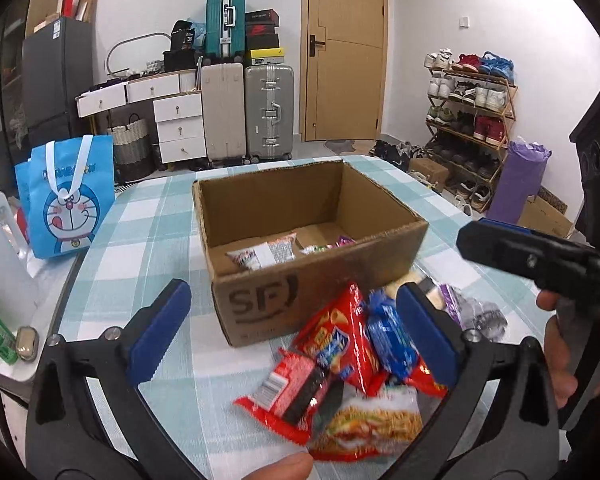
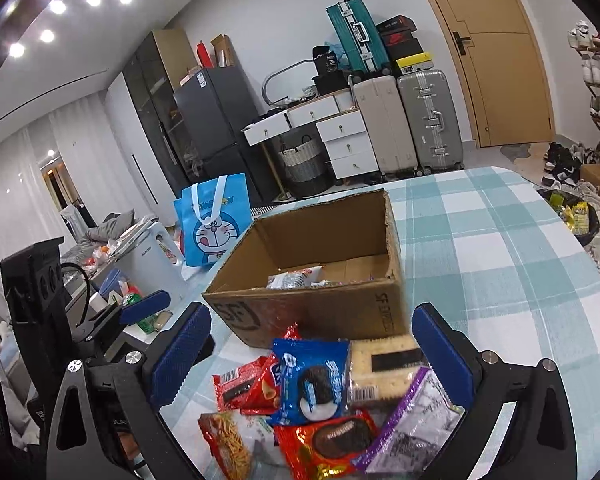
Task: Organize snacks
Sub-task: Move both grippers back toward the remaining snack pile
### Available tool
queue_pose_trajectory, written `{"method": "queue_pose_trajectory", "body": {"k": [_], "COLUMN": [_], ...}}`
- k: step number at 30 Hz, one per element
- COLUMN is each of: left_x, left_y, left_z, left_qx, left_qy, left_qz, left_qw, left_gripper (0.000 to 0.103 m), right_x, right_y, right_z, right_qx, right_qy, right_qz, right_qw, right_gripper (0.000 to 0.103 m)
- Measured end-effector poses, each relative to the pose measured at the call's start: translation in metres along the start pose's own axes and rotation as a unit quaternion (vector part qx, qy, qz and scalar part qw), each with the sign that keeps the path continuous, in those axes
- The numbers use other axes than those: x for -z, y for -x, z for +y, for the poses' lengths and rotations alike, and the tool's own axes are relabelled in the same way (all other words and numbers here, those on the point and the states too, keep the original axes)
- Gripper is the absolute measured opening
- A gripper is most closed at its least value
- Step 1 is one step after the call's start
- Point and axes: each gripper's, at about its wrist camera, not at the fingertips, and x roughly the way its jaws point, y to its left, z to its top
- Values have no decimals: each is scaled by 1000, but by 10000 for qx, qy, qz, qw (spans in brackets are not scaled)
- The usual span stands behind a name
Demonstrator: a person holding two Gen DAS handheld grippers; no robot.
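An open cardboard box point(image 1: 300, 300) point(image 2: 312, 312) stands on the checked table, with a few snack packets point(image 1: 268, 254) point(image 2: 296, 278) on its floor. A pile of snack packets lies in front of it: a red chip bag point(image 1: 336, 332), a blue cookie pack point(image 2: 312, 380), a noodle pack point(image 1: 368, 428), a cracker pack point(image 2: 384, 364) and a purple-edged pack point(image 2: 416, 420). My left gripper point(image 1: 296, 336) is open over the pile, holding nothing. My right gripper point(image 2: 312, 356) is open over the pile, holding nothing; it also shows in the left wrist view point(image 1: 512, 252).
A blue Doraemon bag point(image 1: 66, 200) point(image 2: 214, 220) stands off the table's left side, beside a white appliance point(image 2: 152, 268). Suitcases, drawers, a door and a shoe rack point(image 1: 472, 120) line the far wall. The checked tablecloth point(image 2: 500, 260) extends right of the box.
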Motion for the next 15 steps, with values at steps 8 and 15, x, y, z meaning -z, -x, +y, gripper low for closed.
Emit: {"method": "queue_pose_trajectory", "body": {"k": [8, 15], "left_x": [25, 43], "left_y": [25, 26], "left_z": [18, 30], "left_qx": [5, -43], "left_qy": [441, 562], "left_qz": [-22, 166], "left_qw": [9990, 9983], "left_gripper": [103, 103], "right_x": [26, 44], "right_y": [14, 18], "right_z": [-9, -12], "right_qx": [196, 477], "right_qy": [-63, -17], "right_qz": [34, 182], "right_qw": [9998, 9987], "right_gripper": [102, 102]}}
